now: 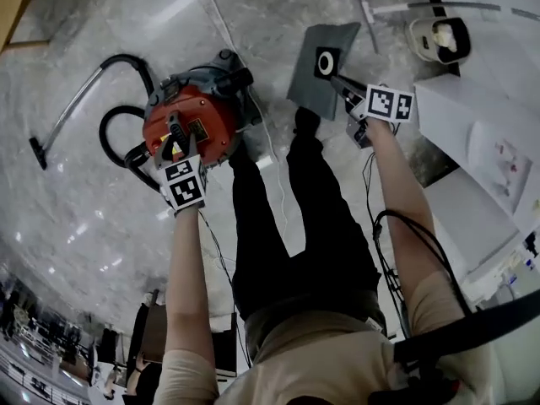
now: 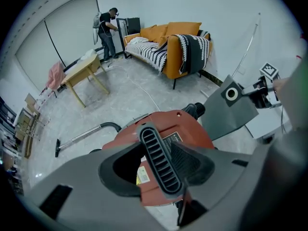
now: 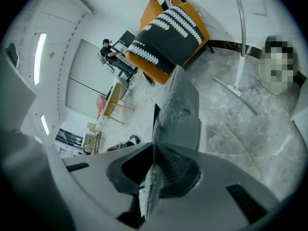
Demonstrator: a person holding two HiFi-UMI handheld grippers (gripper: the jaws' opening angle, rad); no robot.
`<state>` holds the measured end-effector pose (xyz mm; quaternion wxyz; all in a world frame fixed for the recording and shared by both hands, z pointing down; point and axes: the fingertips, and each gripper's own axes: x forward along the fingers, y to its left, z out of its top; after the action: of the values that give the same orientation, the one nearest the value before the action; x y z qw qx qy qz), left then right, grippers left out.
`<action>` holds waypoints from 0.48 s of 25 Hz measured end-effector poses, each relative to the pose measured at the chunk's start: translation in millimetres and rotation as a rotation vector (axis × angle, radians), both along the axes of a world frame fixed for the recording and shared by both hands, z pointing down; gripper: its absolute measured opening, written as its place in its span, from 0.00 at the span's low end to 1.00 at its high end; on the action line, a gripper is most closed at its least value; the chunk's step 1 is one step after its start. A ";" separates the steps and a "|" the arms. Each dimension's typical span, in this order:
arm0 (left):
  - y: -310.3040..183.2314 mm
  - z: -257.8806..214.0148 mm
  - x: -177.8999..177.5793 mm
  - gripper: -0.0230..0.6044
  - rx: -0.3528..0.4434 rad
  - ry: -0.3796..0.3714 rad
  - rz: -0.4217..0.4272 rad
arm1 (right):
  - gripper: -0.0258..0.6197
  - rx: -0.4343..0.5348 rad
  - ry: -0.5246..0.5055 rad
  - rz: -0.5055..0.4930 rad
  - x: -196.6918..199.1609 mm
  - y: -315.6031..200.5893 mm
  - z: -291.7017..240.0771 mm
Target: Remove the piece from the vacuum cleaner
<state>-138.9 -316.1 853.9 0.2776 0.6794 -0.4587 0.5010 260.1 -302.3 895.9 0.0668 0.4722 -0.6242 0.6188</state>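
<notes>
**Two grippers clamped: left gripper (image 1: 175, 144) on the handle (image 2: 160, 158), right gripper (image 1: 346, 89) on the grey piece (image 1: 310, 78)**

Nearest, at about eleven o'clock from the person's legs in the head view, the left gripper points steeply down. Its jaws are pressed onto the black ribbed handle on top of the red vacuum cleaner (image 1: 192, 112). At one o'clock, the right gripper has its jaws almost fully together, pinching the edge of the grey piece. The piece is a flat, dusty panel with a white ring. It is held in the air, well apart from the cleaner, at the cleaner's three o'clock. At the cleaner's nine o'clock a black hose (image 1: 103, 135) loops, and a metal wand (image 1: 72, 106) lies on the marble floor (image 1: 84, 209). Farther off, in the left gripper view, an orange sofa (image 2: 168, 47) stands against the wall.
</notes>
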 end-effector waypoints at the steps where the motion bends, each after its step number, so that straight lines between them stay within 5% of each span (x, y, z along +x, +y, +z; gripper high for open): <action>1: -2.8 1.3 -2.1 0.33 -0.014 -0.002 -0.001 | 0.08 0.000 -0.001 0.012 0.9 1.0 -4.0; 7: 4.8 -3.6 -7.4 0.33 -0.114 -0.059 0.001 | 0.08 -0.008 -0.036 0.055 3.8 13.0 -44.2; 12: 12.9 -48.1 2.7 0.33 -0.092 -0.061 -0.003 | 0.08 0.005 -0.063 0.065 2.0 20.3 -88.4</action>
<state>-136.2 -303.2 805.8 0.2951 0.6498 -0.4444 0.5414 262.1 -282.0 807.5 0.0256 0.4727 -0.6117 0.6338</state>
